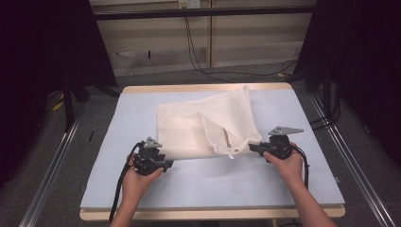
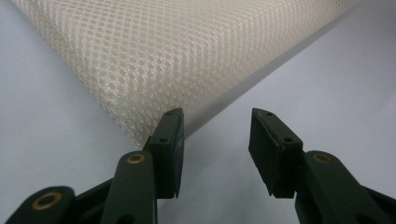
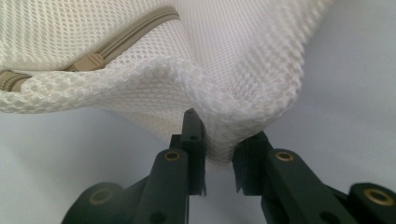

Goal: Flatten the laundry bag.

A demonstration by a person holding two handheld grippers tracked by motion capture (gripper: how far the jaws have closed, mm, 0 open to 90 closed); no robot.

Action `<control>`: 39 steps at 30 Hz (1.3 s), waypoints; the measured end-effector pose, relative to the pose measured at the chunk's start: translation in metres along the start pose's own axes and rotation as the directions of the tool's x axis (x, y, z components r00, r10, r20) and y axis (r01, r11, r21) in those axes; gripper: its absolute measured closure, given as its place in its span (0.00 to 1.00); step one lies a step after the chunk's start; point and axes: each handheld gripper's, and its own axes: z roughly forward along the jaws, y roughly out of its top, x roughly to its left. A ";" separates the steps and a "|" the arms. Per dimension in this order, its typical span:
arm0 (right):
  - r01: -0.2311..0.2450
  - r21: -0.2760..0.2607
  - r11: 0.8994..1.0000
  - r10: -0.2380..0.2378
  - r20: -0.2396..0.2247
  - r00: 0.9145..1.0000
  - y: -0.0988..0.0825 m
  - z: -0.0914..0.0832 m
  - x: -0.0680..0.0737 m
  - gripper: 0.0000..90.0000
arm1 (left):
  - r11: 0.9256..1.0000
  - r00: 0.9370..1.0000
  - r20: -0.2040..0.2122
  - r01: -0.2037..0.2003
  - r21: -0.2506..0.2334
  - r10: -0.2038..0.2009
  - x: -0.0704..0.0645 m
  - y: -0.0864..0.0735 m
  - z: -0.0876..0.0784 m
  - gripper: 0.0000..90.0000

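High view: right tongs (image 1: 254, 147) pinch the mesh bag's (image 1: 208, 124) near-right corner; left tongs (image 1: 169, 163), open, sit at its near-left corner.

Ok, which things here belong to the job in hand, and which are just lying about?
In the job:
- mesh bag, cream, zippered, lying folded on the table
- right gripper, jaws closed on a bunched edge of the bag
- left gripper, jaws open, the bag's corner just ahead of them

Just about:
- table, the surface underneath
- cables on the floor behind
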 end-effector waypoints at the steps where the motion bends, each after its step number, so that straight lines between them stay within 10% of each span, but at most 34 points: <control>1: 0.001 0.002 1.000 -0.001 0.001 1.000 0.000 0.000 0.000 0.84 | 1.000 1.000 0.000 0.000 0.001 0.000 0.000 0.000 0.000 0.61; 39: -0.017 0.083 0.996 0.003 0.166 0.986 -0.011 -0.022 -0.014 0.21 | 1.000 0.999 0.024 0.029 0.011 -0.029 0.004 0.002 -0.006 0.48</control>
